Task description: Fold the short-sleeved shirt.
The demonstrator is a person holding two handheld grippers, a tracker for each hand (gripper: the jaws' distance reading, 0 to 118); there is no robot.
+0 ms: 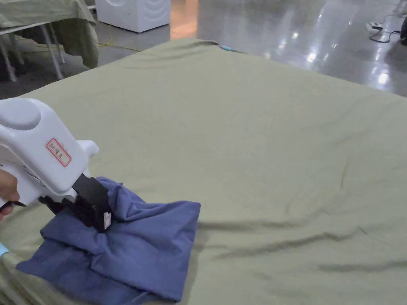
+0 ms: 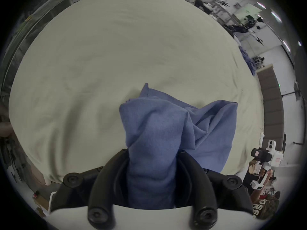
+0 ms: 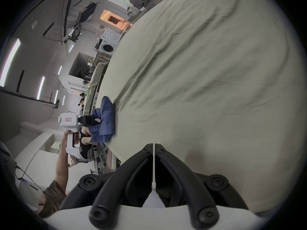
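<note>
Nearest the camera, the left gripper (image 1: 93,212) was clamped on a bunched fold of the blue shirt (image 1: 131,246), which lay crumpled at the near left edge of the green-covered table (image 1: 258,139). The right gripper (image 3: 153,148), jaws closed on nothing, hovered well off to the right. Folding looked barely begun; next the shirt likely needed dragging out and spreading flat.

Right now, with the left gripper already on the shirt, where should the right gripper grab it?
Probably the free corner of the shirt, approached from its open right side: it lies flat at the far right, apart from the bunch held by the left gripper.
</note>
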